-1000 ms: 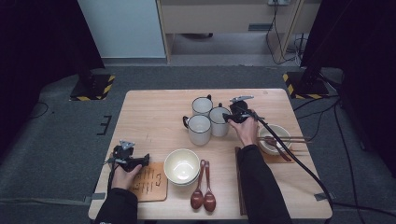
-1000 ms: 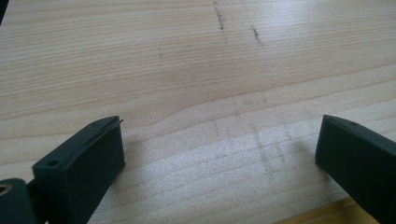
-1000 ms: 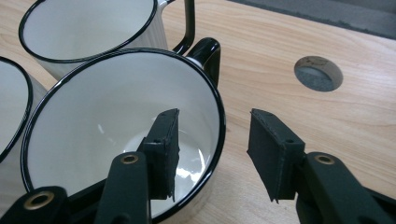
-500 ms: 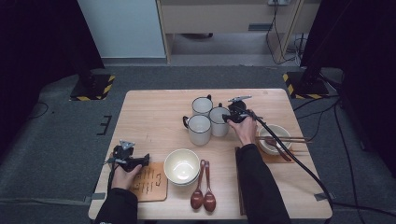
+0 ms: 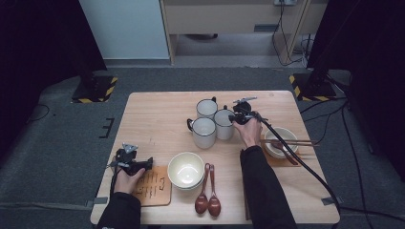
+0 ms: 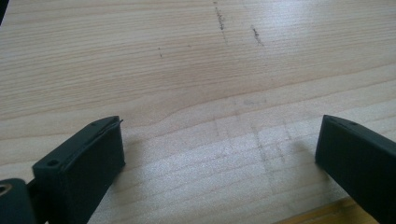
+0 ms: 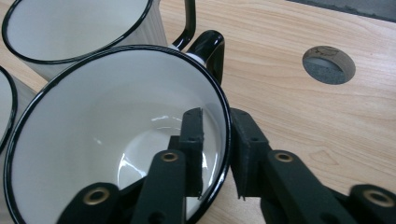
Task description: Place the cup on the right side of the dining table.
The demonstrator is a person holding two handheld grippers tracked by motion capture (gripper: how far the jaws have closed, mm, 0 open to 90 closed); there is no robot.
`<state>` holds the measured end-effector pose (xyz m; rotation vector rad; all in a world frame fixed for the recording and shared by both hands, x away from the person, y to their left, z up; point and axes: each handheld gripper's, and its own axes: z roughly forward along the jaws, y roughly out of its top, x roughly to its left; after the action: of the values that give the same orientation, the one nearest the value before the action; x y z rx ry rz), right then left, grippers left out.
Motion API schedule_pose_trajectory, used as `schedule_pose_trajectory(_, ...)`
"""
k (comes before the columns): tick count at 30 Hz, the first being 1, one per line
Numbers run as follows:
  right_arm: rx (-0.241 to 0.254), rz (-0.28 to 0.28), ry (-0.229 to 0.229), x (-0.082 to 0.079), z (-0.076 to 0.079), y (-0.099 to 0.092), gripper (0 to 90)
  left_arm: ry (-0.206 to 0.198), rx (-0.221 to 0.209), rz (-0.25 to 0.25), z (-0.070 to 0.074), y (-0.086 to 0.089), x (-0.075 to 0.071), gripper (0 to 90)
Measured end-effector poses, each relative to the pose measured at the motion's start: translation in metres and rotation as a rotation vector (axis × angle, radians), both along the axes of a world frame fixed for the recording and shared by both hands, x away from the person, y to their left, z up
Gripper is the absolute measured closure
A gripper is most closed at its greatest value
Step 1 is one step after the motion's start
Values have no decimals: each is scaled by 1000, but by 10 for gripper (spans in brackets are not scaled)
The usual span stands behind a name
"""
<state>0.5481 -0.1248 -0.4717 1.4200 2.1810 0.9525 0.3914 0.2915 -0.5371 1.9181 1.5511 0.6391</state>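
Here, wooden board (image 5: 154, 187), writing too small

Right tongs (image 7: 215, 154) just closing, jaws near together; left tongs (image 6: 219, 154) low, jaws wide apart.

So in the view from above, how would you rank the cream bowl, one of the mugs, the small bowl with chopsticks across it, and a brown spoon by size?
Largest to smallest, as seen from the high view:
1. Cream bowl
2. Small bowl with chopsticks and the front mug: too alike to rank, and the mug's height is foreshortened
3. Brown spoon: long but clearly slimmest
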Motion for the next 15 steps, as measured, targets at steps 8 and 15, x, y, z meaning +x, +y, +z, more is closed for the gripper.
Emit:
schedule_pose_trajectory(8,-50,5,6,1,2,4,794,0,0,0,0,0,0,2)
schedule_pose_trajectory(15,-58,10,17,2,4,5,798,0,0,0,0,0,0,2)
